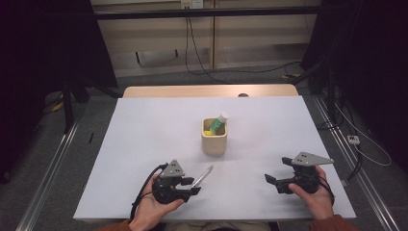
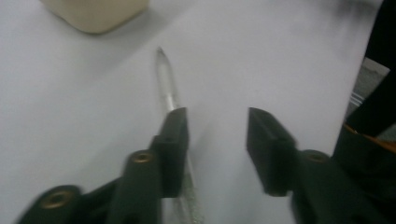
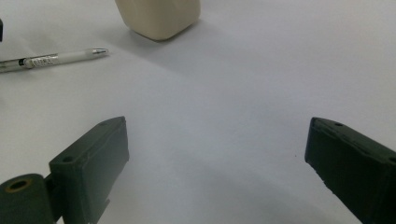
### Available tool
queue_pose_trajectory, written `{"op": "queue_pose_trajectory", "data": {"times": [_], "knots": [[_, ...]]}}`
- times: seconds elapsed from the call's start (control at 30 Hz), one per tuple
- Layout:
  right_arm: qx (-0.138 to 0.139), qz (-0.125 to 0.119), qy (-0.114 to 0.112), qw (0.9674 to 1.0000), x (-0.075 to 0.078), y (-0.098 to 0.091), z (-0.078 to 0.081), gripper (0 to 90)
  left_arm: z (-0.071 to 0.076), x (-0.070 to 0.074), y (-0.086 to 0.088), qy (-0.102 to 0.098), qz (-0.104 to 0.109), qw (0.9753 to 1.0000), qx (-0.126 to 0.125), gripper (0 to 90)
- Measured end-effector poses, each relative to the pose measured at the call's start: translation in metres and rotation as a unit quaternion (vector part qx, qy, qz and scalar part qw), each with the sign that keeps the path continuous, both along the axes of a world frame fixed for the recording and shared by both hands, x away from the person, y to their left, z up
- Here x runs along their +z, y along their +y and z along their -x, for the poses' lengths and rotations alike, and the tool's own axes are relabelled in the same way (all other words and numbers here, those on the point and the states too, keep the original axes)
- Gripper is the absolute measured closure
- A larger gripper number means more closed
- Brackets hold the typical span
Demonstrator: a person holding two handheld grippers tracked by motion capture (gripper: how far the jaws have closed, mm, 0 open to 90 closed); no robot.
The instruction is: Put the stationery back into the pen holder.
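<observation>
Pen (image 1: 203, 174): flat on the white table (image 1: 144, 139), near the front edge, long axis diagonal, tip aimed up and right toward the cream holder (image 1: 214, 137); rear end beside the left gripper's jaws.
Holder: mid-table, well apart from both grippers, with a green-and-white tube (image 1: 219, 122) leaning inside.
Left gripper (image 2: 217, 135): jaws spread, nothing between them; pen barrel just outside the left jaw, passing beneath it.
Left hand (image 1: 151, 209): palm up under the gripper, low over the table.
Right gripper (image 3: 217, 158): jaws wide apart over bare table, pointing left.
Right hand (image 1: 315, 197): wrapped around the gripper's body at the front right.
</observation>
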State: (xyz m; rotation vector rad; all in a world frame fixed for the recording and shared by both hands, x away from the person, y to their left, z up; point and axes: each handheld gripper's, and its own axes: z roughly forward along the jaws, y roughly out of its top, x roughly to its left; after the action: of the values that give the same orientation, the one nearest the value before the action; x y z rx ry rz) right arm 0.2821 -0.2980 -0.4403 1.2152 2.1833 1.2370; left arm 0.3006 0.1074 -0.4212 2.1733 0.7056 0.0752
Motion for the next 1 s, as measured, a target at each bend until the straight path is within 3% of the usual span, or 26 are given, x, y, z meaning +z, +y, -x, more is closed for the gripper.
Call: {"op": "queue_pose_trajectory", "data": {"times": [0.07,0.17,0.43,0.57,0.87,1.0], "knots": [[0.000,0.000,0.000,1.0000,0.000,0.000,0.000,6.2,-0.003,0.001,0.002,-0.002,0.004,1.0000,0.006,45.8],[0.001,0.001,-0.001,1.0000,0.000,0.000,0.000,6.2,-0.006,-0.001,0.003,0.016,0.018,0.9996,0.012,33.4],[0.002,0.001,0.000,1.0000,0.000,0.001,0.000,6.2,-0.012,0.002,-0.004,0.000,-0.001,0.9998,0.021,9.9],[0.001,0.000,0.001,1.0000,0.000,0.000,0.000,6.2,-0.019,0.003,-0.009,-0.001,-0.010,0.9997,0.022,7.8],[0.001,0.000,0.001,1.0000,0.000,0.000,0.000,6.2,-0.037,-0.001,-0.025,0.018,-0.032,0.9991,0.022,7.0],[0.002,0.000,0.001,1.0000,-0.001,0.000,-0.001,6.2,-0.043,0.000,-0.031,0.015,-0.046,0.9985,0.026,7.1]]}}
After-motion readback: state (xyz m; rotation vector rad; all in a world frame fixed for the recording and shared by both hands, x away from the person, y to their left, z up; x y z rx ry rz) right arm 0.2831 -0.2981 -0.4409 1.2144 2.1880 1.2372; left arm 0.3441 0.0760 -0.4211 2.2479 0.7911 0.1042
